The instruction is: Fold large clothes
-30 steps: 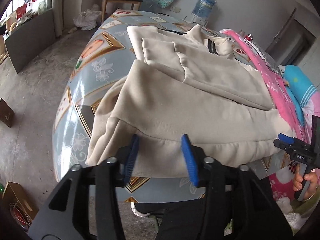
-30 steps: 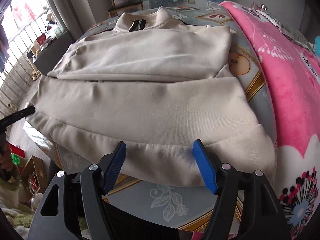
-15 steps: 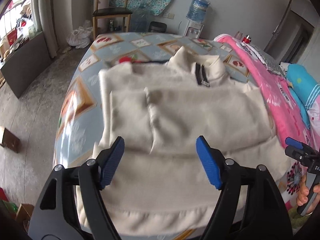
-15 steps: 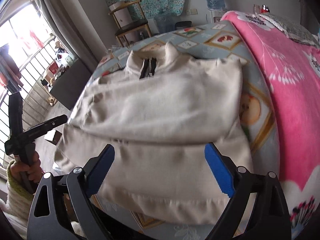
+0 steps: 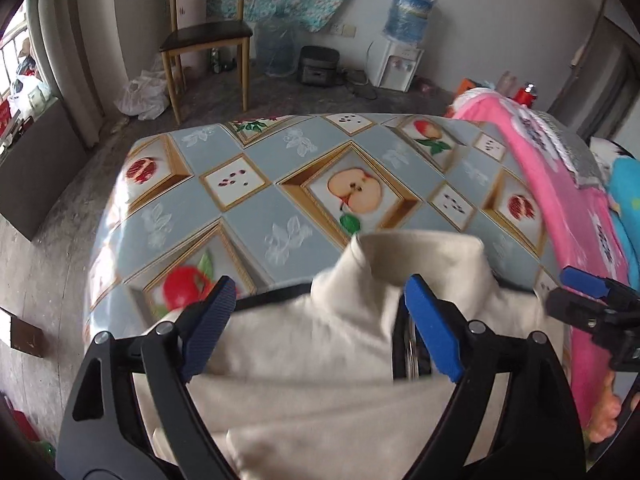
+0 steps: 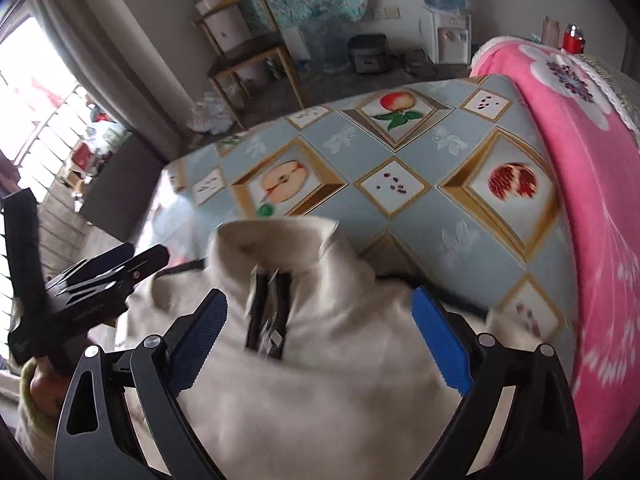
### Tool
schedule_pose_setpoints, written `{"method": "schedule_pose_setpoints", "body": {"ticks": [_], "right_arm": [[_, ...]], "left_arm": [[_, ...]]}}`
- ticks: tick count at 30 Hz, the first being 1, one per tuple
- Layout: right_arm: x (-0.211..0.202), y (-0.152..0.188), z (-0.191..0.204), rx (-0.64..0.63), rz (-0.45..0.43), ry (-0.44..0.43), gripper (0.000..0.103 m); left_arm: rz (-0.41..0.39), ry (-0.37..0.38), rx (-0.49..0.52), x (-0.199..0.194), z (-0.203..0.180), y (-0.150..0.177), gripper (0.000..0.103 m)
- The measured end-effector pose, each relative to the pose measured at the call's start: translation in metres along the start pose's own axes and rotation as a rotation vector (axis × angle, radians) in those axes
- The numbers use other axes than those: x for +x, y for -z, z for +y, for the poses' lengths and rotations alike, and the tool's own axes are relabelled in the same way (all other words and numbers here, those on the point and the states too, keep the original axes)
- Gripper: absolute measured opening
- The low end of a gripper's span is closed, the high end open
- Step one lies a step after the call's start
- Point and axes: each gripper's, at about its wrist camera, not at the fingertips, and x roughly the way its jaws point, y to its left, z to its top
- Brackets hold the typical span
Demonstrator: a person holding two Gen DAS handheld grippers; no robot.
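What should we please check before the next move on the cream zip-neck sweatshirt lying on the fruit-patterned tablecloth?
1. Left gripper open, nothing pinched, jaws just opened: ok.
2. Right gripper open, jaws just opened: ok.
3. Cream zip-neck sweatshirt resting on the fruit-patterned tablecloth: ok.
4. Stand-up collar lying flat: not ok, it stands up.
5. Hem aligned with shoulders: cannot tell, out of view.
6. Pink blanket clear of the sweatshirt: ok.
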Motion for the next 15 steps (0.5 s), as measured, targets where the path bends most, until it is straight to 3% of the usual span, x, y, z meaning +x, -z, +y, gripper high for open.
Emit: {"method": "schedule_pose_setpoints", "body": {"ticks": [6, 15], "right_arm": [[0.075, -0.05, -0.004, -0.007, 0.123, 0.101, 0.091], [0.107, -0.047, -0.013, -0.014, 0.241, 0.134, 0.091]], "left_arm": [[0.108, -0.09, 0.036, 0.062, -0.009, -0.031, 0.083], [0.191, -0.149, 0.059, 0.095, -0.004, -0.027, 0.083]]}}
